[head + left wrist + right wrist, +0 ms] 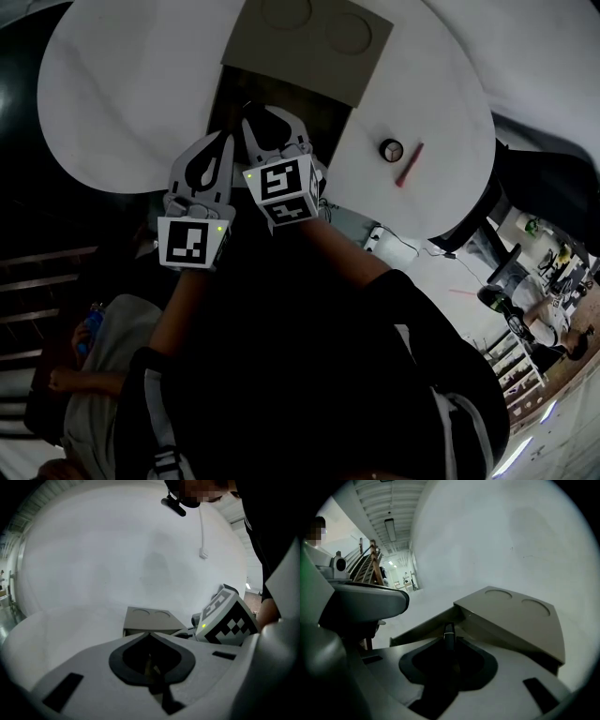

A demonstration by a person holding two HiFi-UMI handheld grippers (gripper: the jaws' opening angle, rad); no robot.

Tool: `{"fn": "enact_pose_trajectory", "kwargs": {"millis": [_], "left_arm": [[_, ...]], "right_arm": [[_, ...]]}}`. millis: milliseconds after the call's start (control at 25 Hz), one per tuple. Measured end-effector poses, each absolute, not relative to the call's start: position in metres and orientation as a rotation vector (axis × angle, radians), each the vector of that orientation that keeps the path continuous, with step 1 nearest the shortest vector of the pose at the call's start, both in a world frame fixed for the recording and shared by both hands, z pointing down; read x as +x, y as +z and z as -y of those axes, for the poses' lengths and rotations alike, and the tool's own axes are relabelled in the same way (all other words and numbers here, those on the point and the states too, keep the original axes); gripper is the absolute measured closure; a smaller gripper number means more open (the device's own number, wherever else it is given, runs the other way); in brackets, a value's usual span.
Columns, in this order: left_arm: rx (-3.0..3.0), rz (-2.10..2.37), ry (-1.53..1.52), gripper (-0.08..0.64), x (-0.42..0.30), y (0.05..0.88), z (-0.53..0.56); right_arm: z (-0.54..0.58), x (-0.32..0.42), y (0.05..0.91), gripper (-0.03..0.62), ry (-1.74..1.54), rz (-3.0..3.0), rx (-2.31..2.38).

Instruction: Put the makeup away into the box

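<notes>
Grey box (423,628) | dark stick (449,633) near lid (513,616) edge | right hand-held gripper (251,114) clamped

On the table (122,94), the box (281,89) lies left of a small jar (391,149) and a stick (409,165).

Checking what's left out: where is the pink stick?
In the head view the pink stick lies on the white table, right of the box, beside the small round jar.

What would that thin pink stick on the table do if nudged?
The pink stick looks slim and straight, so it is probably stiff and light. It lies flat on the smooth table, so a sideways push would likely roll or slide it. Being so thin, it may be fiddly to pinch.
</notes>
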State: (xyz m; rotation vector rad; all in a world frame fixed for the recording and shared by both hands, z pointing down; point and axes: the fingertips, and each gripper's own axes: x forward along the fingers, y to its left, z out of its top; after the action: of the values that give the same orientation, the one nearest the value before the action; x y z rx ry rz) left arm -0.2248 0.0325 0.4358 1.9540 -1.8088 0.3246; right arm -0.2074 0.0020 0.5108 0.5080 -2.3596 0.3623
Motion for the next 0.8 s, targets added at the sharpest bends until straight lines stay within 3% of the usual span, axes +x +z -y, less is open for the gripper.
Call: {"fn": "enact_pose_trajectory", "kwargs": {"millis": [320,520,800], "left_arm": [[1.927,1.812,0.348,0.557,-0.223,0.441,-0.035],[1.928,1.817,0.344,0.557,-0.224,0.439,-0.039],[1.940,1.824,0.331,0.557,-0.222,0.435,-0.043]], "right_arm": [[-0.011,-0.205,0.529,0.477,0.397,2.272,0.462],[-0.016,-0.208,0.528,0.403,0.413,2.276,0.443],[-0.014,-0.204,0.515,0.380,0.389,2.317,0.491]]}}
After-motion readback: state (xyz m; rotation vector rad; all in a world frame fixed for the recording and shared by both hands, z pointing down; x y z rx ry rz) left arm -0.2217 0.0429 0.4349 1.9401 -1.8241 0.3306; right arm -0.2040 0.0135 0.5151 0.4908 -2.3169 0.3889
